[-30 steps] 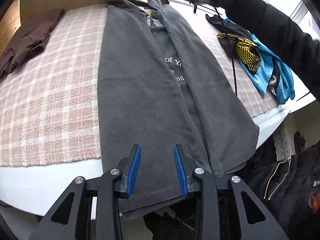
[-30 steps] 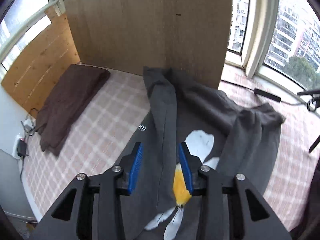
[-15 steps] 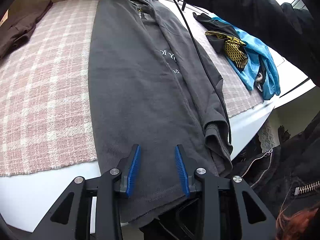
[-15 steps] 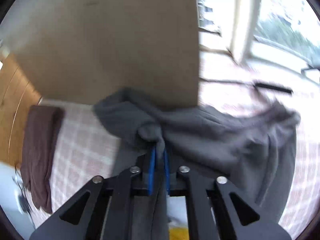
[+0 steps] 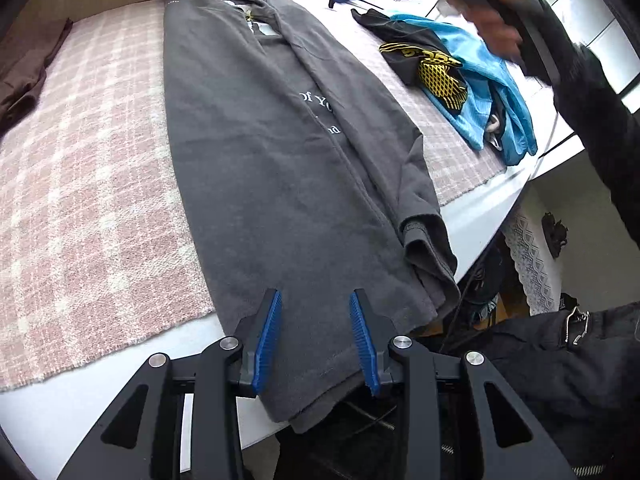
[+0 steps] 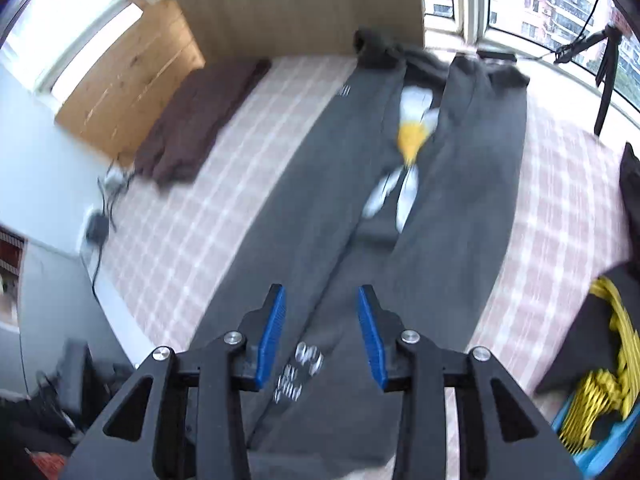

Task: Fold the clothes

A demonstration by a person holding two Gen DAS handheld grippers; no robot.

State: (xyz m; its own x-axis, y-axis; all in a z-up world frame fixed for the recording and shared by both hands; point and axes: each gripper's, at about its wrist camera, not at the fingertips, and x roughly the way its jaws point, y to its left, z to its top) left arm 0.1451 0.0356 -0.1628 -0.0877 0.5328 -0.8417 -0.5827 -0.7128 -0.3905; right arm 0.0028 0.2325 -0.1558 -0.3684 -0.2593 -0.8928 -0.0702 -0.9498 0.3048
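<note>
A dark grey T-shirt [image 5: 256,152] lies lengthwise on the pink checked cloth [image 5: 80,168], both sides folded inward into a long strip, white lettering showing in the gap. Its hem hangs over the near table edge. My left gripper [image 5: 316,336] is open and empty just above the hem. In the right wrist view the same shirt [image 6: 328,200] shows a white and yellow flower print between the folded sides. My right gripper [image 6: 322,332] is open and empty above the shirt's middle; its hand shows blurred in the left wrist view.
A brown folded garment [image 6: 200,116] lies at the cloth's far left. A black-and-yellow garment [image 5: 428,68] on a blue one [image 5: 492,104] lies to the right. A wooden board [image 6: 300,4] stands behind the shirt. The white table edge [image 5: 488,208] is near.
My right gripper has let go of the shirt's collar end, opened and pulled back over the shirt. The right side now lies folded inward. My left gripper has stayed open at the hem.
</note>
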